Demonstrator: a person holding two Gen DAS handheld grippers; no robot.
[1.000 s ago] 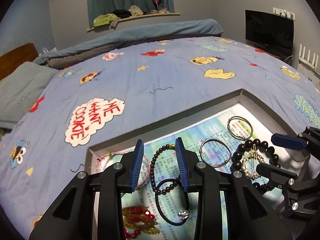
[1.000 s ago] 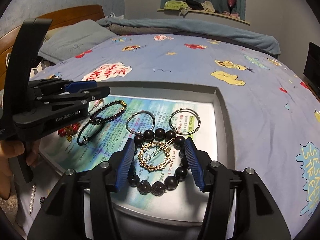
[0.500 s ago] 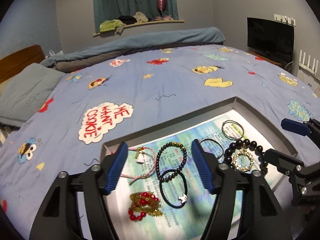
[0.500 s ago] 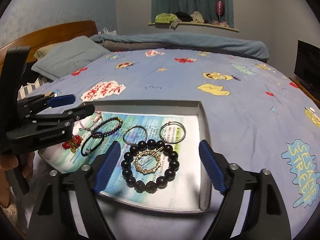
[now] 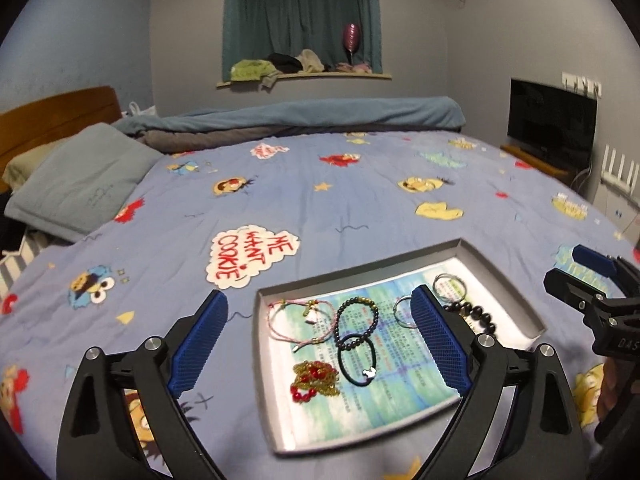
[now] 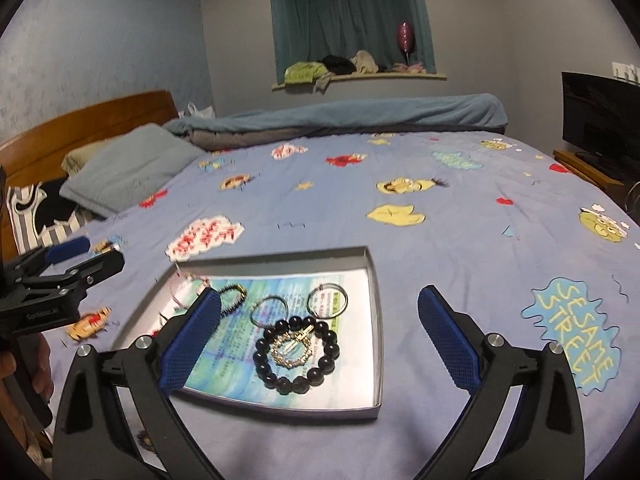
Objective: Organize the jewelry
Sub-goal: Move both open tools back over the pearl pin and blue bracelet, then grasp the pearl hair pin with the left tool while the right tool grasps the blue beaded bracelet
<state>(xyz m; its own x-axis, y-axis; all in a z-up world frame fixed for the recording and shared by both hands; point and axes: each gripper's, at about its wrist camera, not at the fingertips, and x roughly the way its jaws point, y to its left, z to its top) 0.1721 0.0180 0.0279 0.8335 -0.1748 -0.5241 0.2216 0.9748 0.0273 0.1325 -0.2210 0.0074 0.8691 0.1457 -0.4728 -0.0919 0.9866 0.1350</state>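
Note:
A grey box lid lies on the bed with jewelry on a printed sheet. In it lie a pink cord bracelet, a dark bead bracelet, a black cord bracelet, a red and gold piece, two silver hoops, a big black bead bracelet and a gold ring ornament inside it. My left gripper is open and empty above the lid. My right gripper is open and empty above it too.
The bed has a blue cartoon quilt, a grey pillow and a wooden headboard at the left. A TV stands at the right. A window ledge with clothes is at the back.
Both grippers have opened wide and pulled up and back from the lid, so the jewelry looks smaller and farther. The jewelry has not moved.

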